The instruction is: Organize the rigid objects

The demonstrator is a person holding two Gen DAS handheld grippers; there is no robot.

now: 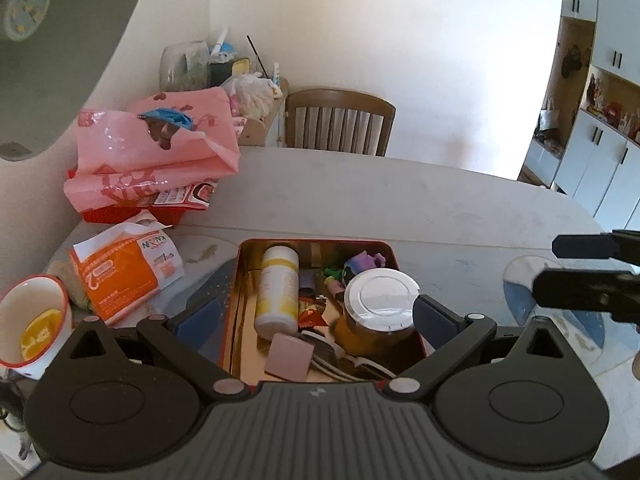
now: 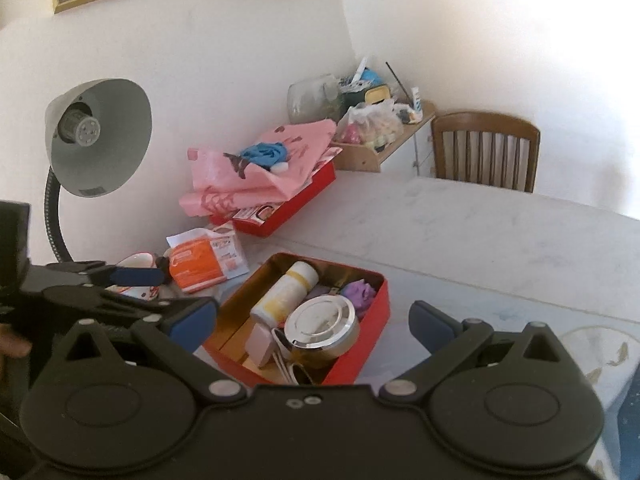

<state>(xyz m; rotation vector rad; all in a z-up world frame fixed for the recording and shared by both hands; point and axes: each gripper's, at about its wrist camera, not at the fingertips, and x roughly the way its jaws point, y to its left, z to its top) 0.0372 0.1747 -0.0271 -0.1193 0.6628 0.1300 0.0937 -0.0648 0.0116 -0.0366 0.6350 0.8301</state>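
Note:
A red tin box point(image 1: 390, 249) point(image 2: 376, 300) stands on the white table. It holds a white and yellow bottle point(image 1: 278, 288) point(image 2: 286, 288), a jar with a silver lid point(image 1: 380, 300) point(image 2: 322, 322), a pink block point(image 1: 290, 356) point(image 2: 258, 340), a purple toy point(image 1: 364, 260) point(image 2: 360, 290) and small bits. My left gripper point(image 1: 316, 314) is open and empty just above the box's near end. My right gripper point(image 2: 314, 318) is open and empty, hovering over the box; its fingers point(image 1: 580, 246) show at the right edge of the left wrist view.
An orange and white packet point(image 1: 128, 272) point(image 2: 204, 262), a cup with yellow peel point(image 1: 34, 320) and a grey desk lamp point(image 2: 98, 136) stand left. Pink bags point(image 1: 156, 152) point(image 2: 260, 172) lie on a red box behind. A wooden chair point(image 1: 340, 122) point(image 2: 486, 152) stands at the far edge.

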